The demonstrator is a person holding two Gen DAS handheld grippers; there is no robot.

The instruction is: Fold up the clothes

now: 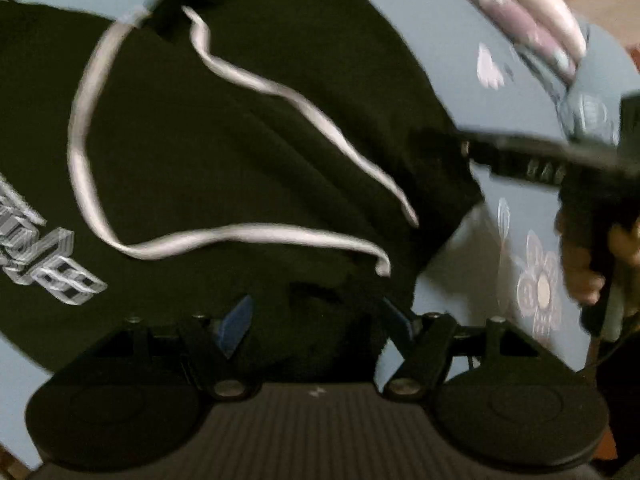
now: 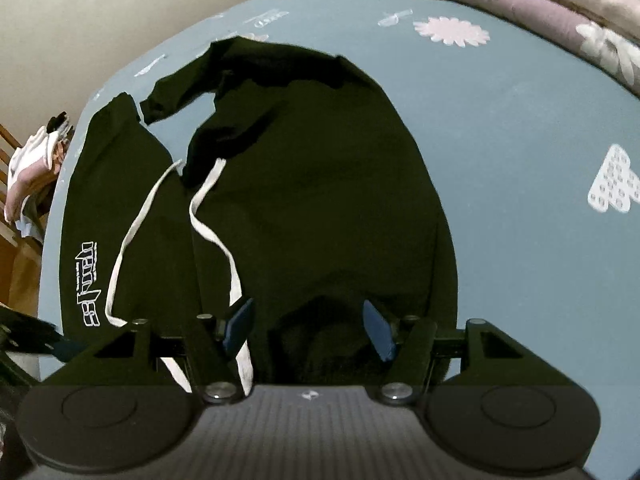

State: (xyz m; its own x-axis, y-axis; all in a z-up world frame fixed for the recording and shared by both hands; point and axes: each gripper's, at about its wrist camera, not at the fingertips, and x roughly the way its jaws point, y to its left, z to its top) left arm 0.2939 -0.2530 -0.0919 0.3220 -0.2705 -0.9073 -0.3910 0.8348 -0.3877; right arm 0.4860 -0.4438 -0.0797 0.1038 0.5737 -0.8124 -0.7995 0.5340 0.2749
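Black hoodie [image 2: 320, 200] on blue floral bedsheet [image 2: 520, 120], bare sheet right and far, left gripper [image 1: 316, 320] and right gripper [image 2: 310, 326] both released above near hem

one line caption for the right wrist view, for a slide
Open right gripper poised over a black hoodie with white drawstrings on a blue floral bedsheet.

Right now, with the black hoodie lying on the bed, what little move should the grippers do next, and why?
Probably lower the right gripper and close it on the hoodie's near edge. Its jaws stand open with only dark cloth below them, nothing pinched. The left gripper is open too, over the same hem, so both look poised to grab. The white drawstrings lie loose on top; best to miss them.
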